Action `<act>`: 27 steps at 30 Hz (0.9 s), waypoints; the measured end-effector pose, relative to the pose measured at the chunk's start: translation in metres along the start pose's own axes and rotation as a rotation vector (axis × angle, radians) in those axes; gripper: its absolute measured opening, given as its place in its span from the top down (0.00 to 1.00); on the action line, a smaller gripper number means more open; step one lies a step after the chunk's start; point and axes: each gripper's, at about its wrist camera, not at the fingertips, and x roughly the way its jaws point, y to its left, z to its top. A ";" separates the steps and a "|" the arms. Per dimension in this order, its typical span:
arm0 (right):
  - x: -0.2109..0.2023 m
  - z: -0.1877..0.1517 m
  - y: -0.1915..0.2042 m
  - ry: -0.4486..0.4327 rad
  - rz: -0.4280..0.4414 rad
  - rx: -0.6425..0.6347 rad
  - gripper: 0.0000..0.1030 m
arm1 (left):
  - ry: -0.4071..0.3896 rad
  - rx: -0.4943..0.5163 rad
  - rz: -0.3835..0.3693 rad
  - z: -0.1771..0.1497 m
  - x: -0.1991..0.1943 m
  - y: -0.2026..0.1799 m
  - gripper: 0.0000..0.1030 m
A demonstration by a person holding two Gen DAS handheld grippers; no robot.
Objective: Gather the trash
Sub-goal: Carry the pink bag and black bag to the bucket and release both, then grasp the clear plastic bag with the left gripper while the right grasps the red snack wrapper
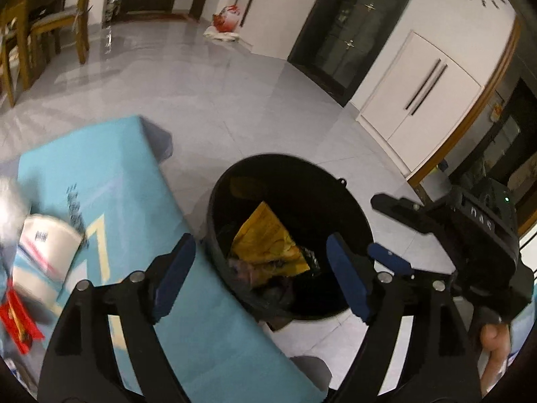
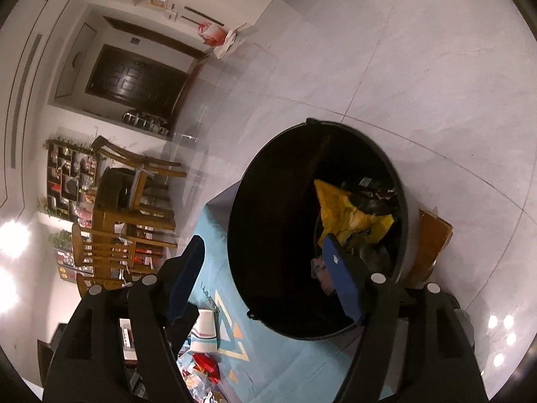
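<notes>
The black trash bin [image 1: 292, 235] stands on the floor, touching the teal counter [image 1: 110, 181] edge. Yellow wrapper [image 1: 268, 235] lies inside it. Above the bin, left gripper [image 1: 258, 278] and right gripper [image 2: 268, 278] are spread, empty. Paper cup [image 2: 205, 332] lies on the counter beside the bin.

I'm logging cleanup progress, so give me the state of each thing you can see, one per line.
Bin: upright on the floor, no lid, partly filled.
Yellow bag: crumpled inside the bin.
Paper cup: upside down on the blue cloth.
Red wrapper: on the cloth, not yet binned.
Left tongs: open, empty.
Right tongs: open, empty.
</notes>
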 end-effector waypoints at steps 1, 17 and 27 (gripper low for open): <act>0.000 -0.001 0.002 0.006 0.000 -0.005 0.30 | 0.001 -0.017 0.001 -0.006 -0.004 0.005 0.19; 0.036 -0.061 0.062 0.160 -0.038 -0.276 0.30 | -0.047 -0.083 0.201 -0.119 -0.132 0.109 0.10; 0.074 -0.140 0.124 0.313 -0.007 -0.541 0.30 | -0.149 -0.269 0.396 -0.154 -0.240 0.214 0.10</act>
